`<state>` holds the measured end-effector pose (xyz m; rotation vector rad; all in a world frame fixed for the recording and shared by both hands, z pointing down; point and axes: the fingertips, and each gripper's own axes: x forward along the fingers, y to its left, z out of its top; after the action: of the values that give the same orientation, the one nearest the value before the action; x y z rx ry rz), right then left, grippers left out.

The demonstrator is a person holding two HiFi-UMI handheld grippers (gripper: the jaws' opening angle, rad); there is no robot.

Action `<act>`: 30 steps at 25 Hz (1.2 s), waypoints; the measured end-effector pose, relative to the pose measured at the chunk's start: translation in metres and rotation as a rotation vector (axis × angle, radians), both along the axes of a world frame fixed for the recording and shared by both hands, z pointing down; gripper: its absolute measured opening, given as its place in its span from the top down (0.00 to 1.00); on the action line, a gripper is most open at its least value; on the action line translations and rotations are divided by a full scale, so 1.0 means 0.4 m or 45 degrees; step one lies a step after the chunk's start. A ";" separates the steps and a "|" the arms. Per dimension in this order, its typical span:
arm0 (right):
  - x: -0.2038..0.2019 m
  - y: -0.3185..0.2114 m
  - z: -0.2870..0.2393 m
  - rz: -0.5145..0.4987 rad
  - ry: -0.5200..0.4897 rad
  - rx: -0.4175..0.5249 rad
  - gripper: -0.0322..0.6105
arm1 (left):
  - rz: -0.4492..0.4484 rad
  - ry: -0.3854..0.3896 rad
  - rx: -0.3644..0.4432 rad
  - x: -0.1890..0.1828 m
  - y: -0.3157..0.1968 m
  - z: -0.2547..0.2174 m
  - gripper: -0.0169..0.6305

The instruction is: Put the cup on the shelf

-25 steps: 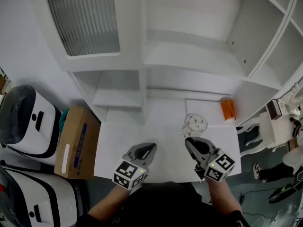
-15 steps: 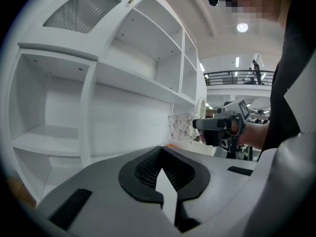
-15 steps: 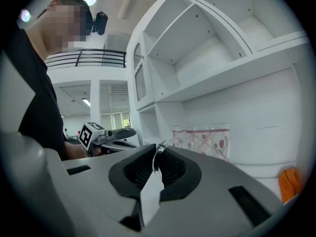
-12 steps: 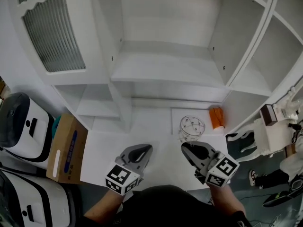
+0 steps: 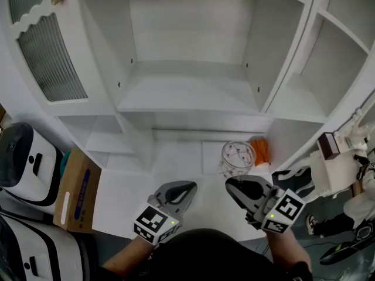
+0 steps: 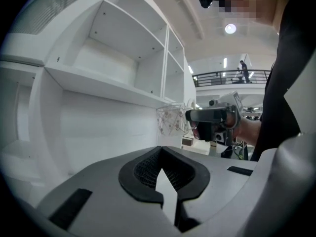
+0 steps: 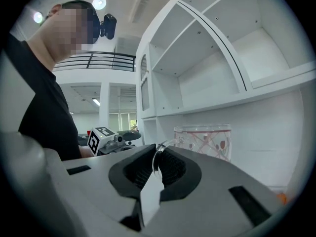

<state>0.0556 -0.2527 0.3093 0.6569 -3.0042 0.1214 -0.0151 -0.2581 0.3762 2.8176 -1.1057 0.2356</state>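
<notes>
A clear glass cup (image 5: 237,157) with a red pattern hangs in front of the white shelf unit, above the counter (image 5: 176,163). My right gripper (image 5: 232,184) is shut on the cup's handle; in the right gripper view the glass handle (image 7: 159,152) sits pinched between the pads, with the cup (image 7: 203,140) just beyond. My left gripper (image 5: 188,187) is shut and holds nothing; it floats to the left of the cup. The left gripper view shows the cup (image 6: 173,120) and my right gripper (image 6: 190,116) to its right. The wide shelf board (image 5: 187,92) lies beyond the cup.
An orange object (image 5: 259,150) lies on the counter right behind the cup. A cabinet door with ribbed glass (image 5: 50,57) stands at the upper left. A cardboard box (image 5: 73,189) and white appliances (image 5: 17,157) sit on the floor at left.
Both grippers have risen and moved toward the shelf unit. The cup has come up with the right gripper, and the shelf now fills more of the head view.
</notes>
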 end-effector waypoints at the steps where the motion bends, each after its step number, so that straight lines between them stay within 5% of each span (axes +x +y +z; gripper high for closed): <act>1: 0.003 0.000 -0.015 -0.013 -0.001 0.006 0.91 | 0.011 -0.012 0.010 0.007 -0.003 -0.006 0.96; 30: -0.024 -0.067 -0.400 -0.085 0.019 0.329 0.91 | 0.226 -0.031 0.191 0.078 0.001 -0.252 0.96</act>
<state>0.0460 -0.2797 0.1494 0.5711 -3.0508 -0.2780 0.0160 -0.2578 0.2754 3.0574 -0.9136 0.2101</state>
